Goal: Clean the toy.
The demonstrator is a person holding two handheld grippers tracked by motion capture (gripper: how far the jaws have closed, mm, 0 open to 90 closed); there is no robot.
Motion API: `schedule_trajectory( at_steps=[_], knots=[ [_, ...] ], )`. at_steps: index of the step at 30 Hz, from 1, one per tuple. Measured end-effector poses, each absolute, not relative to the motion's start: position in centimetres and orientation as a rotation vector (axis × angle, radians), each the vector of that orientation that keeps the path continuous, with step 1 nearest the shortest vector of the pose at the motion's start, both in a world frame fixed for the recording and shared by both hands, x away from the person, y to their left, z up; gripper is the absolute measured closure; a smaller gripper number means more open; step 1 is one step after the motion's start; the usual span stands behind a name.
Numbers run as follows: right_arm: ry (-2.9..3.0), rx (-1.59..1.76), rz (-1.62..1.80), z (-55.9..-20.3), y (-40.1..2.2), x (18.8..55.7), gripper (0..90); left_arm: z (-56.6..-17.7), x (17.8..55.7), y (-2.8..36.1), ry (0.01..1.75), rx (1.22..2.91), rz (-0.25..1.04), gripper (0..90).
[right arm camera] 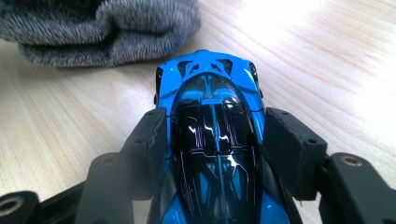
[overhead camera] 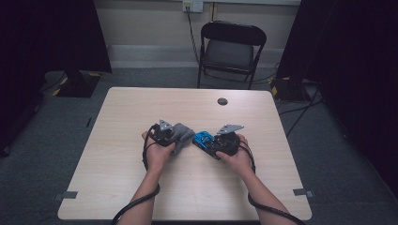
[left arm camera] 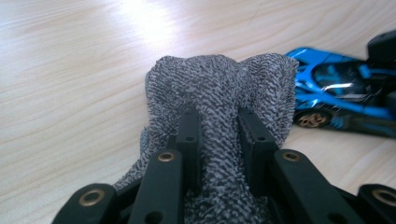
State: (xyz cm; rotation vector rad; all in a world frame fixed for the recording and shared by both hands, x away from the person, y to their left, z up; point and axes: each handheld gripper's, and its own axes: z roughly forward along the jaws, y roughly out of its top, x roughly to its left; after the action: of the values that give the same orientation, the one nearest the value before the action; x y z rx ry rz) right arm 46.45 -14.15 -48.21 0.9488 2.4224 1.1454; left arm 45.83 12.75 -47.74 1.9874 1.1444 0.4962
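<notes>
- Grey knitted cloth (left arm camera: 219, 93) sits bunched between the jaws of our left gripper (left arm camera: 219, 140); the two black jaws stand close together and pinch a fold of it, so we hold the cloth firmly.
- From the high view, our left gripper (overhead camera: 174, 136) lies near the middle of the wooden table (overhead camera: 141, 108), with the cloth (overhead camera: 183, 135) hanging off its front end toward the right.
- Our right gripper (right arm camera: 215, 140) clamps a shiny blue and black toy car (right arm camera: 212, 140) by its flanks; both pads press on the car's sides, and the car's end points away from us along the jaws.
- In the high view our right gripper (overhead camera: 213, 143) holds the toy car (overhead camera: 203, 138) just beside the cloth, at the centre of the table; whether the two touch we cannot tell from there.
- Looking along the right jaws, we see the cloth (right arm camera: 102, 28) lying on the tabletop just beyond the car's far end, with a thin strip of wood showing between them.
- Looking along the left jaws, the toy car (left arm camera: 341, 88) sits to the right of the cloth, one gold-rimmed wheel (left arm camera: 310, 119) near the table surface.
- Behind the table a dark folding chair (overhead camera: 230, 49) stands against the wall.
</notes>
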Motion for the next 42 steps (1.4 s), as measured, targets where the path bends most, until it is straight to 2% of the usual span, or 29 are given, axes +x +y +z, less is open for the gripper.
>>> schedule_trajectory(
  at_steps=[10, 42],
  knots=[
    [2.42, 0.948, 1.148, -48.2, -14.2, 46.4, 40.7, -48.6, 45.1, 11.7, 1.106, 2.079, 0.492, 72.6],
    [2.419, 0.95, 1.134, -48.2, -13.9, 46.5, 40.7, -48.1, 42.0, 10.7, 0.993, 2.18, 0.403, 73.7]
  ],
)
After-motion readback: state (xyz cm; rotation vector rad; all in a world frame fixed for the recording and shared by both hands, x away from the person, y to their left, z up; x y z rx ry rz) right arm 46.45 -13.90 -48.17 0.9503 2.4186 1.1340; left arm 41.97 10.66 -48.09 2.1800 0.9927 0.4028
